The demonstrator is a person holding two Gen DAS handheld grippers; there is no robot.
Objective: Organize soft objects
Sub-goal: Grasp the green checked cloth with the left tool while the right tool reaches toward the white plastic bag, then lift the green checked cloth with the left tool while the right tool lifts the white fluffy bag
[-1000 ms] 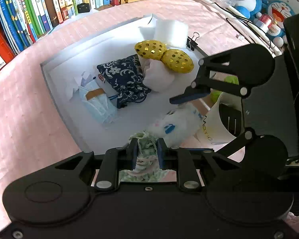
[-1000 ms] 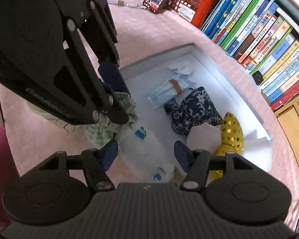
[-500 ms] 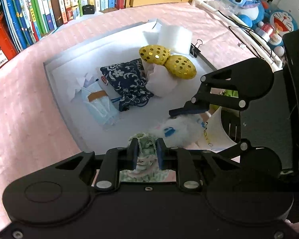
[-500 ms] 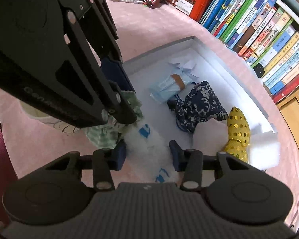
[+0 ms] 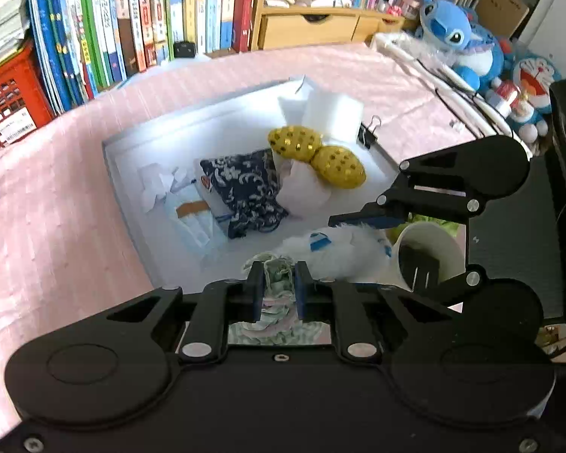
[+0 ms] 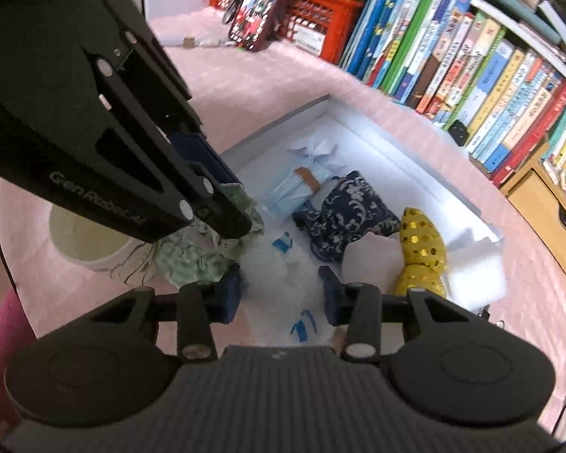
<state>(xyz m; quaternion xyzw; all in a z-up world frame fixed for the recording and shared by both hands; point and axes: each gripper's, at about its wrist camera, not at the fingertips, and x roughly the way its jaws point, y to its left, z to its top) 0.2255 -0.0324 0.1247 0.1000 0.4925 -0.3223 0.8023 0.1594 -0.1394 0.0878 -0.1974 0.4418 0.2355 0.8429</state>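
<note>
White tray (image 5: pixel 132 173) on pink bench holds face mask (image 5: pixel 194 222), navy floral pouch (image 5: pixel 245 185), gold sequin bow (image 5: pixel 317 154), white foam blocks (image 5: pixel 332 113). Left tool (image 5: pixel 277 283) clamped on green cloth (image 6: pixel 196 256) at tray's near edge. Right tool (image 6: pixel 281 294) closed around white fluffy toy (image 6: pixel 279 275). White cup (image 5: pixel 434 241) beside tray.

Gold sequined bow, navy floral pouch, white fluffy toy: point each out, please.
gold sequined bow (image 5: pixel 337 166), left wrist view, right lobe.
navy floral pouch (image 6: pixel 345 209), right wrist view, middle of the fabric.
white fluffy toy (image 6: pixel 279 270), right wrist view, fur between the fingers.
</note>
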